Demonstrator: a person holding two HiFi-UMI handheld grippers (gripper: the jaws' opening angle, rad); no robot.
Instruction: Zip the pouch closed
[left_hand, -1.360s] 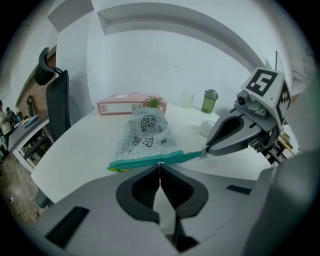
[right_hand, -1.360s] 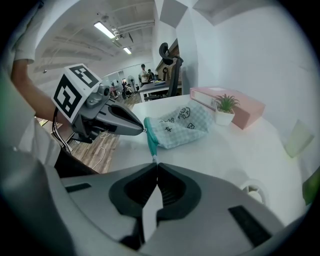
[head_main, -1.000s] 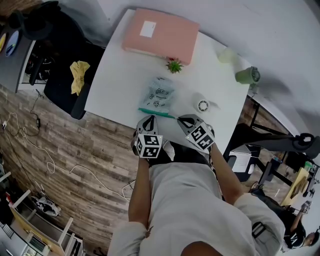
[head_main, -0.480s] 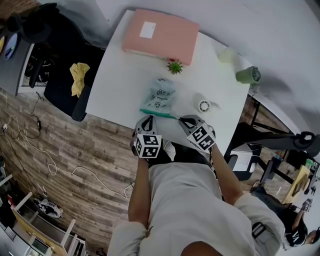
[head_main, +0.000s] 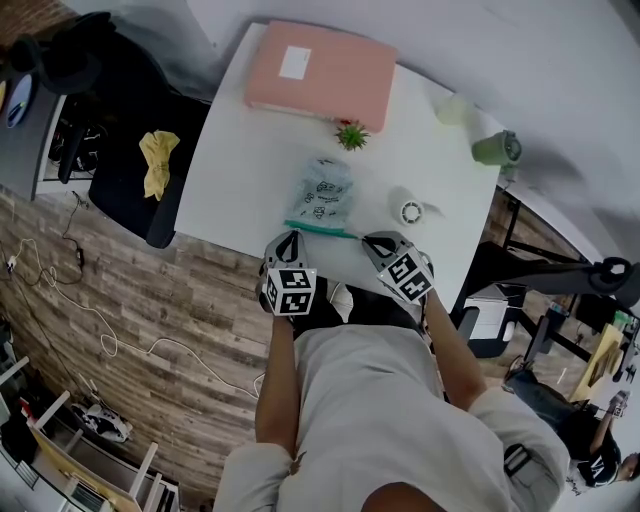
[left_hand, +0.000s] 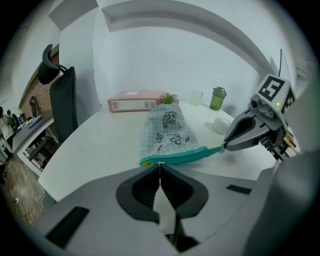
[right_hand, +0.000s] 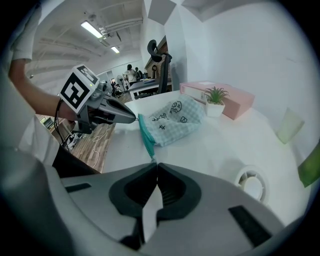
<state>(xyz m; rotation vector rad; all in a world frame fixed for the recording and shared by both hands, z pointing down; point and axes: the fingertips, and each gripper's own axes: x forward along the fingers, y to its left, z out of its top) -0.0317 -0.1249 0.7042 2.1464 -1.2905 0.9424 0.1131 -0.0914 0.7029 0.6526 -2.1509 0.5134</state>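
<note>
Pouch (head_main: 322, 193) lies flat on the white counter (head_main: 240, 170) near its front edge, teal zipper (head_main: 320, 229) side toward the person. The checked fabric is printed with small doodles and looks puffed; contents not visible.

Left tongs (head_main: 291, 234) are closed, pinching the zipper's left end. Right tongs (head_main: 366, 240) are closed on the teal tab at its right end. The zipper band runs taut between them.

Nearest neighbour is a white tape roll (head_main: 406, 211), to the right of the pouch, apart. A small potted plant (head_main: 351, 134) stands behind the pouch, with a pink box (head_main: 322, 72) behind that at the far edge. A pale cup (head_main: 452, 110) and a green lidded tumbler (head_main: 495, 150) are at the far right corner; I can't tell their fill.

Off the counter's left is a black chair (head_main: 120, 150) with a yellow cloth (head_main: 158, 160) on the seat.
</note>
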